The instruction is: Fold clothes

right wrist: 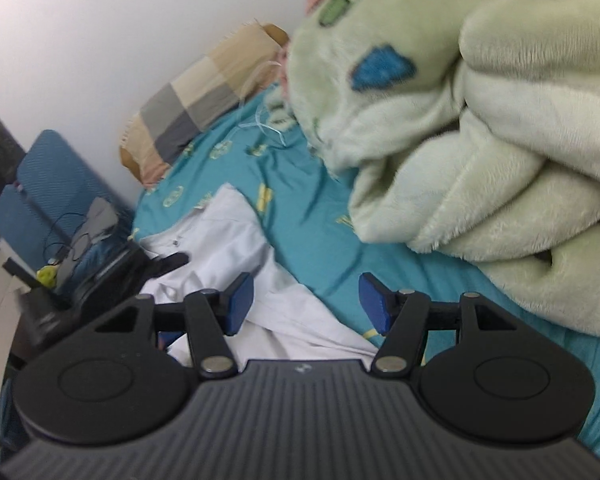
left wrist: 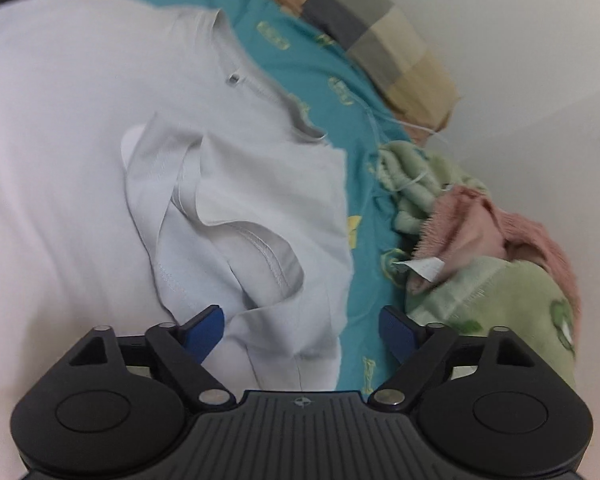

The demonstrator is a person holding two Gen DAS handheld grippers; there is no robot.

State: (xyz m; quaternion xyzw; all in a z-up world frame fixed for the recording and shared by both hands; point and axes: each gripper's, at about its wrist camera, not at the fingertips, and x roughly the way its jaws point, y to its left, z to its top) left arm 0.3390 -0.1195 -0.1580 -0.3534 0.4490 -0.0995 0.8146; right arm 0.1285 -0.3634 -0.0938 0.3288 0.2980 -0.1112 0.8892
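A white garment (left wrist: pixel 100 128) lies spread over the teal bedsheet (left wrist: pixel 320 72), with a rumpled, folded-over part (left wrist: pixel 236 216) near the gripper. My left gripper (left wrist: pixel 302 330) hovers just above that rumpled edge, its blue pads (left wrist: pixel 206 330) apart and nothing pinched between them. In the right wrist view the same white garment (right wrist: pixel 228 240) lies on the teal sheet (right wrist: pixel 320 240). My right gripper (right wrist: pixel 306 306) stands open over the garment's near edge, its blue pads (right wrist: pixel 240 302) clear of the cloth.
A fluffy pale-green blanket (right wrist: pixel 480 140) is heaped at the right, with pink fabric (left wrist: pixel 500 224) beside it. A checked pillow (right wrist: pixel 204 96) lies against the white wall. A blue chair (right wrist: pixel 52 192) with cables and dark gear stands at the bed's left side.
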